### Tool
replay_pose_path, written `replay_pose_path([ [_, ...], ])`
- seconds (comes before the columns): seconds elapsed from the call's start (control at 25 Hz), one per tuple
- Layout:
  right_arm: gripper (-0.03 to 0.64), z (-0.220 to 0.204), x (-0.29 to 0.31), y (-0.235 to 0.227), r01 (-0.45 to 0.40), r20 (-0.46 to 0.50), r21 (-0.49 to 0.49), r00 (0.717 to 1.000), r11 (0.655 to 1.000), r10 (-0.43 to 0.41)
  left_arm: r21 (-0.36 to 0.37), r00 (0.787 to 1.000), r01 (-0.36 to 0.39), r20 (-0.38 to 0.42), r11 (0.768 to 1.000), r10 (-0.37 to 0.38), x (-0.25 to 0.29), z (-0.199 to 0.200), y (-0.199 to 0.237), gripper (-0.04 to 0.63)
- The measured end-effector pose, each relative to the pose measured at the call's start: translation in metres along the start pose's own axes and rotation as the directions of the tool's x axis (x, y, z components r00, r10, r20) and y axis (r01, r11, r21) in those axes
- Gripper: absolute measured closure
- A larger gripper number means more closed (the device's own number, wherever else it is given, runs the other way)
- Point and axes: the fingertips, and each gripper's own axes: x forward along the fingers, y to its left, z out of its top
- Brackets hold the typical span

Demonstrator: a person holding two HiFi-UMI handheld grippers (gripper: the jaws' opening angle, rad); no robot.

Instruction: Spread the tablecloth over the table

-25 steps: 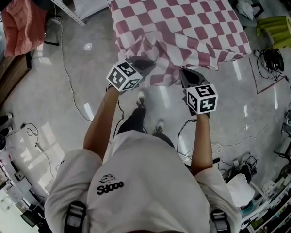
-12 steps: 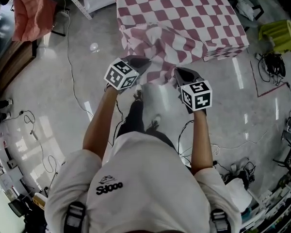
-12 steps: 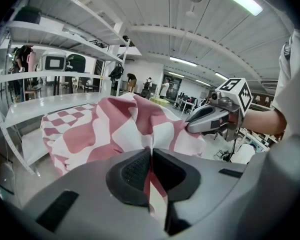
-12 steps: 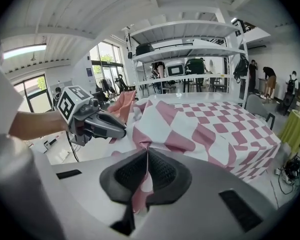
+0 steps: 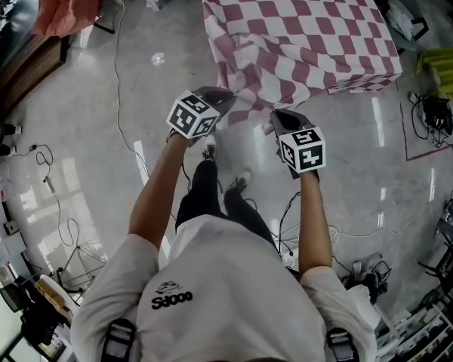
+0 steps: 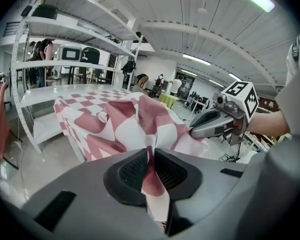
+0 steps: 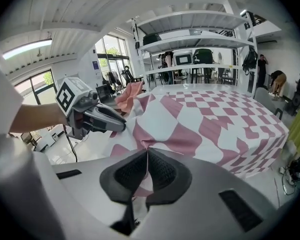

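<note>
Tablecloth [image 5: 302, 29] in red-and-white check lies over most of the table at the top of the head view, flat across the top and hanging down the right-hand side. Its near edge is gathered into folds and drawn off the table toward the person, with two bunched corners lifted clear of the glossy floor [image 5: 75, 142].

The left gripper [image 6: 151, 156] has its dark ribbed pads [image 6: 132, 171] squeezed together on a fold of that cloth, and a strip of it trails down between the jaws. The right gripper [image 7: 147, 156] is pinched tight in the same way, a thin pleat of cloth caught between its pads. Both are held side by side, near each other but apart, just off the table's near edge, and both slant downward.

The table itself is hidden under the fabric, so how far the cloth reaches on the far side is hard to say. A white shelving rack [image 6: 65, 64] stands behind the table. A pinkish-red cloth [image 5: 68, 2] hangs at the upper left, and cables [image 5: 124, 104] run over the floor.
</note>
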Motion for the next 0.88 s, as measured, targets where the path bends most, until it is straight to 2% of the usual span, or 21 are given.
replay_pose_path([
  [0.12, 0.592, -0.019, 0.013, -0.005, 0.004, -0.028, 0.013, 1.000, 1.000, -0.003, -0.020, 0.999, -0.005, -0.046, 1.000, 0.004, 0.012, -0.022, 0.007, 0.532],
  [0.16, 0.592, -0.024, 0.018, -0.007, 0.006, -0.037, 0.015, 0.999, 1.000, -0.005, -0.029, 0.998, -0.005, -0.058, 1.000, 0.004, 0.015, -0.029, 0.010, 0.550],
  [0.32, 0.592, -0.043, 0.039, -0.015, 0.012, -0.070, 0.023, 0.997, 1.000, -0.010, -0.080, 0.996, 0.020, -0.087, 0.997, -0.027, 0.031, -0.058, 0.017, 0.558],
  [0.6, 0.592, -0.082, 0.076, -0.021, 0.022, -0.130, 0.040, 0.991, 0.999, -0.017, -0.127, 0.990, 0.038, -0.133, 0.991, -0.055, 0.057, -0.102, 0.030, 0.563],
  [0.88, 0.592, -0.140, 0.111, -0.036, 0.030, -0.190, 0.078, 0.982, 0.997, -0.014, -0.176, 0.979, 0.051, -0.187, 0.983, -0.084, 0.100, -0.151, 0.038, 0.565],
])
